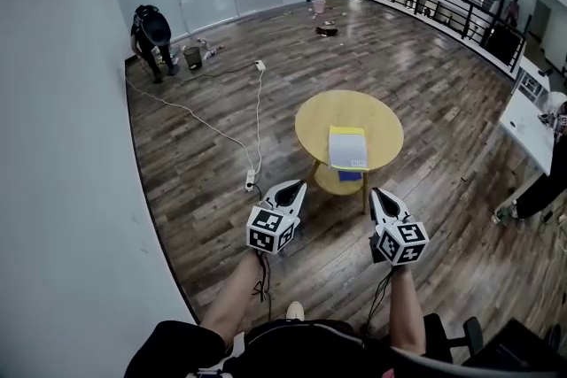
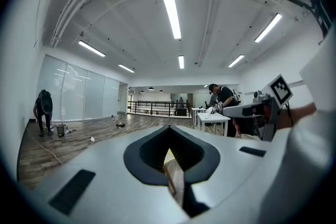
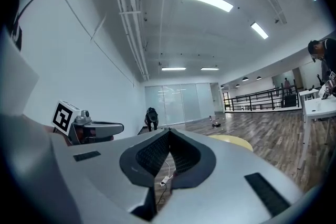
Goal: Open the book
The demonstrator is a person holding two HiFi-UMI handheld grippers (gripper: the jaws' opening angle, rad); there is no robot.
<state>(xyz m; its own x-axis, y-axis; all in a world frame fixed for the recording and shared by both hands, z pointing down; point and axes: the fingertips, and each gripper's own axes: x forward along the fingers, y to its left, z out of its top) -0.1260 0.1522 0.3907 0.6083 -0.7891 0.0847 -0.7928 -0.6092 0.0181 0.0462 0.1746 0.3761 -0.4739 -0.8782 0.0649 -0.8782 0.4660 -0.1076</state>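
Book [image 1: 347, 148]: task item.
- Head view: looks shut, lies flat on round yellow table [image 1: 310, 124], toward my side of the top. Left gripper [image 1: 295, 188] & right gripper [image 1: 376, 194] are held level, short of the table, well apart from book, no contact.
- Left gripper view: jaws together, nothing btwn them.
- Right gripper view: jaws together, empty; table ahead, book not seen.
- Status, my read: not started. Approach & cover lift both left to do.
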